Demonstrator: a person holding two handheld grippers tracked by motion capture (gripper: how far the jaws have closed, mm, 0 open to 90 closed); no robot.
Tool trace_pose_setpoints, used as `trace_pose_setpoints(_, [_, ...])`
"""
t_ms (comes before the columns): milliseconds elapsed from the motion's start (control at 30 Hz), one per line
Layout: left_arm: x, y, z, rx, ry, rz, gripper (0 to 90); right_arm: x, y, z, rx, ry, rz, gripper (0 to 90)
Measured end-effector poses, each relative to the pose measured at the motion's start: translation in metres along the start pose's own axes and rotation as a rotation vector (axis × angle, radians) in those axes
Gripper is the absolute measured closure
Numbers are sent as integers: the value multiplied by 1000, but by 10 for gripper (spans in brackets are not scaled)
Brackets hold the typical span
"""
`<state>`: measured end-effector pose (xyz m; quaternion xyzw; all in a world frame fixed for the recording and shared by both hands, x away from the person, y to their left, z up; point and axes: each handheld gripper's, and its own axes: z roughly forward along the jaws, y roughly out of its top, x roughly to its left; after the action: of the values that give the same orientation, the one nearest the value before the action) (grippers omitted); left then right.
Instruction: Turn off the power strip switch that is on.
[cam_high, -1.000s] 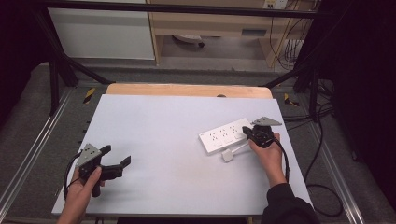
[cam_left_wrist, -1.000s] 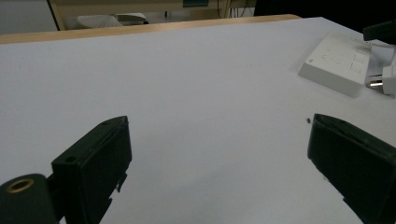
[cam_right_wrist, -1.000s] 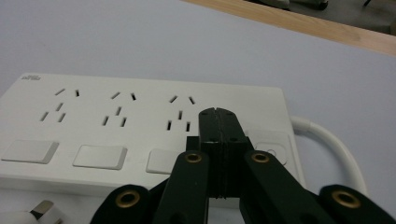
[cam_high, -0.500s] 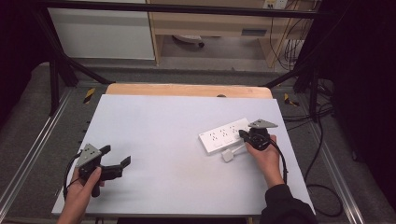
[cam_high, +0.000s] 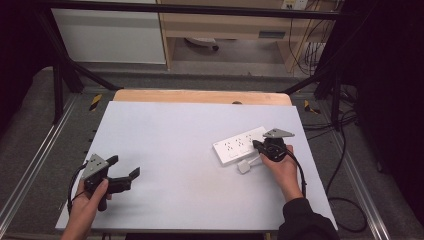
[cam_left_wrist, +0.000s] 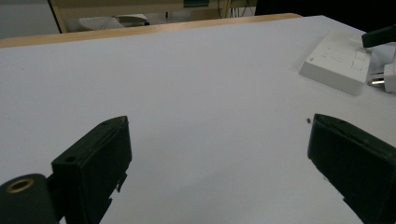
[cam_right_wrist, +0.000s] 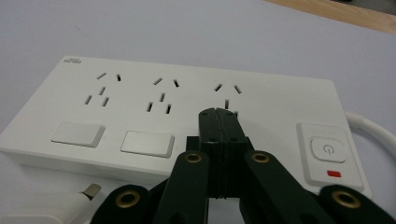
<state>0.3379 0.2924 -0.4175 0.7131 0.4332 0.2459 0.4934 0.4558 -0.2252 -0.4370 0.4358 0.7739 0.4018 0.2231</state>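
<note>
A: Where is the thing we are working on?

B: A white power strip (cam_high: 238, 146) lies flat on the pale table (cam_high: 185, 135). We place everything else from it. Just beside its near edge lies a white plug (cam_high: 244, 167), pins toward the strip, not inserted.

A: And our right gripper (cam_right_wrist: 218, 113)?

B: Its jaws are pressed together with nothing between them. In the right gripper view the joined tips sit over the strip's top face, at the third socket (cam_right_wrist: 227, 94), between the two blank switch covers and the power button (cam_right_wrist: 328, 149). We cannot tell whether the tips touch the plastic.

A: How do we do this step well?

B: We judge that the closed tips serve as a single poking point. If the button is the aim, we should slide toward it and press straight down on its middle, so the strip does not skid or tip. A slanted push would likely shove the strip away.

A: How is the right hand (cam_high: 281, 168) posed?

B: It comes in from the strip's near side, wrist low, gripper angled forward and down.

A: And the left gripper (cam_high: 122, 176)?

B: Well apart from the strip, jaws wide open and empty, resting low over bare table in our left hand (cam_high: 91, 199).
</note>
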Motion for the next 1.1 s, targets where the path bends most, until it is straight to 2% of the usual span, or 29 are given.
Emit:
trace_pose_setpoints(167, [0, 0, 0, 1, -1, 3, 62, 1, 0, 1, 0, 4, -12, 900])
trace_pose_setpoints(1100, [-1, 0, 1, 7, -7, 10, 62, 3, 0, 2, 10, 19, -13, 900])
